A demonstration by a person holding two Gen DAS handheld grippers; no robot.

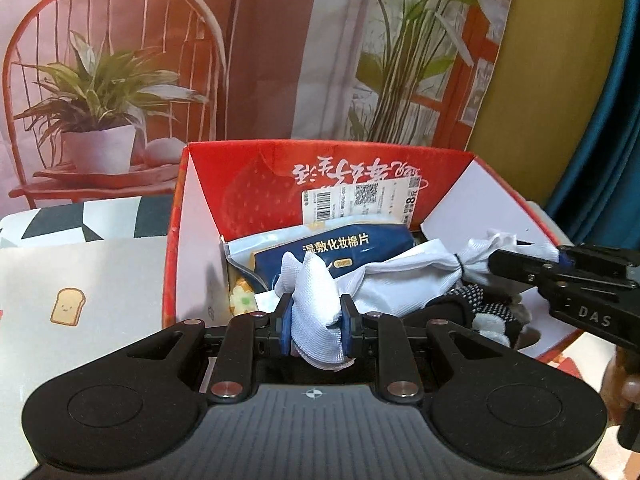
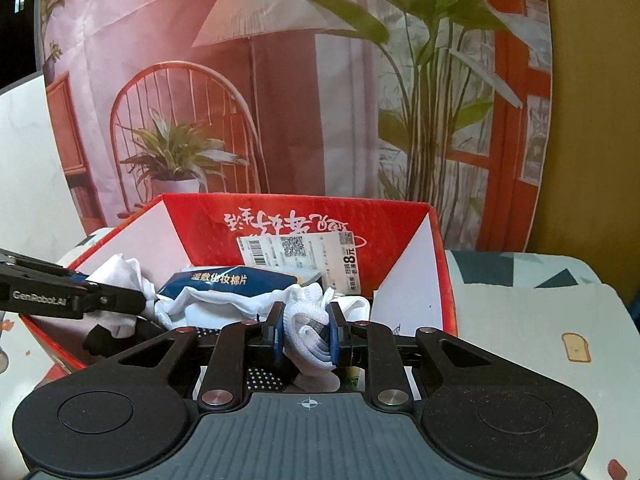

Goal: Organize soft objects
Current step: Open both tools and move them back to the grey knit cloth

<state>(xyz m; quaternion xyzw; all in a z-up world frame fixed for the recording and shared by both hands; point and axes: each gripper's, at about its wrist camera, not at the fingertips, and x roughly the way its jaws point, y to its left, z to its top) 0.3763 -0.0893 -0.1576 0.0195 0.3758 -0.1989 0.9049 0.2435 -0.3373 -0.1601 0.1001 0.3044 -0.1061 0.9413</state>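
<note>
My left gripper has its jaws clenched on one end of a white cloth bundle, and my right gripper clamps the other end. Seen from the left wrist, the bundle stretches toward two o'clock, over the open red box. Inside the box, at twelve o'clock, lies a blue cotton-pad packet; a black dotted glove sits under the cloth at three o'clock. The box stands on the worktop, whose cover carries a toast print at nine o'clock.
</note>
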